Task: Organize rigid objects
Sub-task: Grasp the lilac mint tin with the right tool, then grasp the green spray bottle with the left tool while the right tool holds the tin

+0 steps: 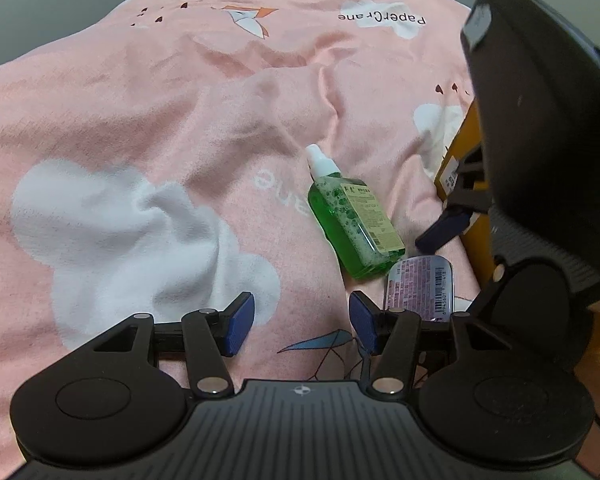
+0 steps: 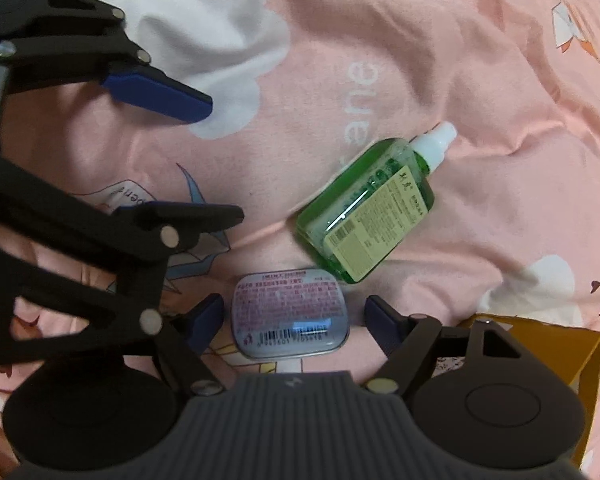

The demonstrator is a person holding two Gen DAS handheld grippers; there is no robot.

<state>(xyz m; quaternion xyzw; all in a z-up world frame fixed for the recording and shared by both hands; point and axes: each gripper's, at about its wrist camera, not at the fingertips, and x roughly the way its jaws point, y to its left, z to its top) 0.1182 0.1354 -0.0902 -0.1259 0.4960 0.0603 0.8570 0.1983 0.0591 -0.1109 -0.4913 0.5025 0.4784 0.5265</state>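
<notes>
The pink bedsheet (image 1: pixel 140 120) bears the upside-down print "PaperCrane"; the labels on the bottle and the tin are illegible.

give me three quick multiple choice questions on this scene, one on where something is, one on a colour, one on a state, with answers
1. Where does the small tin lie?
A. between the right gripper's fingers
B. on top of the bottle
C. inside the yellow box

2. What colour is the liquid in the spray bottle?
A. blue
B. green
C. red

3. How is the left gripper?
A. shut on the bottle
B. shut on the tin
C. open, holding nothing

Answers:
1 A: the tin sits on the pink blanket between the two blue pads.
2 B: the bottle body shows green.
3 C: its fingers stand apart over bare blanket.
</notes>
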